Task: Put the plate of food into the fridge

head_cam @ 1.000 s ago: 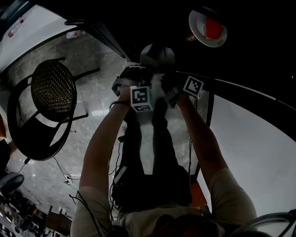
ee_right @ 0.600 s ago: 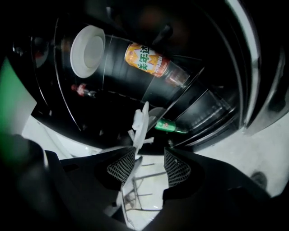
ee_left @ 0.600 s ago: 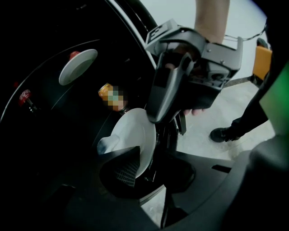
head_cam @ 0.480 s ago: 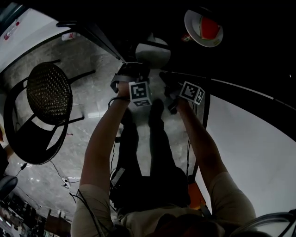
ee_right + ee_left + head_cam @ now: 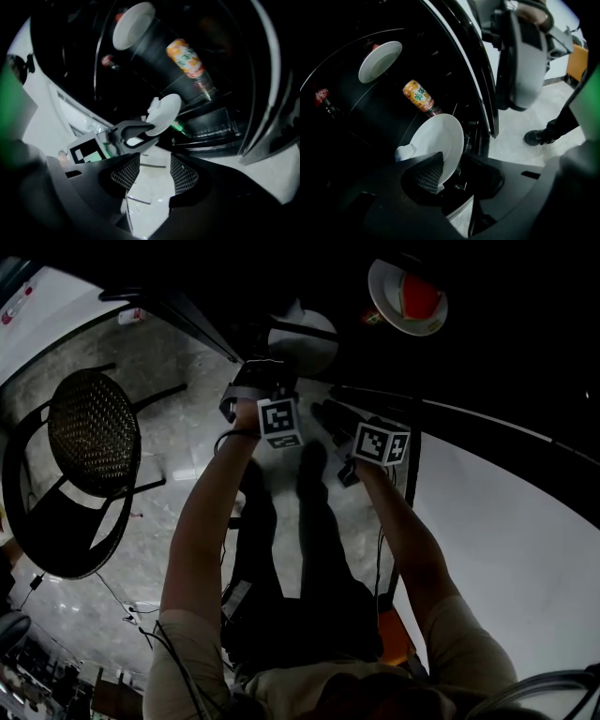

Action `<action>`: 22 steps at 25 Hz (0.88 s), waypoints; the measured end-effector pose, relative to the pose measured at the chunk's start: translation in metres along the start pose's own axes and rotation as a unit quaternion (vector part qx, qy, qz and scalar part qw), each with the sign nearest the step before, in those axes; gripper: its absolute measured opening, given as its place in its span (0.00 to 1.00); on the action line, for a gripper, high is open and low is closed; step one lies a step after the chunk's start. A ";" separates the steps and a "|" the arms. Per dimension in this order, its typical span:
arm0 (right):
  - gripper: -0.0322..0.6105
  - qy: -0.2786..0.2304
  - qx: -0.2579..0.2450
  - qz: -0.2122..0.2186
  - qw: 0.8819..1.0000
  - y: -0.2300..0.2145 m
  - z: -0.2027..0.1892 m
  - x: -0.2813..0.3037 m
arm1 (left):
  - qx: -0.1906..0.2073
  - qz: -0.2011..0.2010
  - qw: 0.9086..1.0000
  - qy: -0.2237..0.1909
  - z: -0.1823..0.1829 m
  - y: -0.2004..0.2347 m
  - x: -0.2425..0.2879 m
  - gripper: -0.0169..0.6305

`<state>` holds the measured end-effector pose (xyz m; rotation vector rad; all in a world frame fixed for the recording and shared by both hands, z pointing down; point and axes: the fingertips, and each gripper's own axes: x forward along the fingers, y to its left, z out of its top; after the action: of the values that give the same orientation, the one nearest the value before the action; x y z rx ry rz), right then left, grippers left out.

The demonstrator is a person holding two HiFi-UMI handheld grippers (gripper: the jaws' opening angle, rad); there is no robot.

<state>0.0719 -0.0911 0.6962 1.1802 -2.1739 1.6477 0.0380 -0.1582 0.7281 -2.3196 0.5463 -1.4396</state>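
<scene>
A white plate (image 5: 440,140) with a pale white lump at its edge hangs tilted at the mouth of the dark open fridge. My left gripper (image 5: 450,176) is shut on its rim, though its jaws have just been opening a little. In the head view this plate (image 5: 305,334) sits just beyond the left gripper (image 5: 279,362). My right gripper (image 5: 154,174) has just opened wide. Nothing is between its pads (image 5: 126,173), and it hovers just right of the plate (image 5: 165,111). In the head view the right gripper (image 5: 330,416) is beside the left.
A second plate (image 5: 408,296) with red food lies deeper in the fridge. An orange bottle (image 5: 419,96) lies on a shelf. A black wicker chair (image 5: 89,427) stands to the left. A white panel (image 5: 525,521) runs along the right. The person's legs (image 5: 300,549) stand below.
Both hands have moved a little towards the fridge, carrying the white plate further in. The right gripper has rolled, so its marker cube shows another face.
</scene>
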 end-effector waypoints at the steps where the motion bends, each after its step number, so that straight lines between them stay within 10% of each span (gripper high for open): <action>1: 0.33 0.005 -0.016 0.000 1.000 0.004 0.000 0.001 | -0.002 0.001 1.000 -0.001 0.001 0.001 0.001 0.19; 9: 0.33 0.005 -0.098 -0.033 0.995 0.015 0.009 0.002 | -0.012 0.007 1.000 0.001 0.003 0.009 0.009 0.19; 22: 0.33 -0.026 -0.087 -0.035 0.995 0.020 0.006 -0.011 | -0.008 0.003 1.000 -0.002 0.004 0.015 0.015 0.20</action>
<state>0.0679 -0.0897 0.6731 1.2474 -2.2271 1.3822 0.0455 -0.1777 0.7307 -2.3322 0.5649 -1.4322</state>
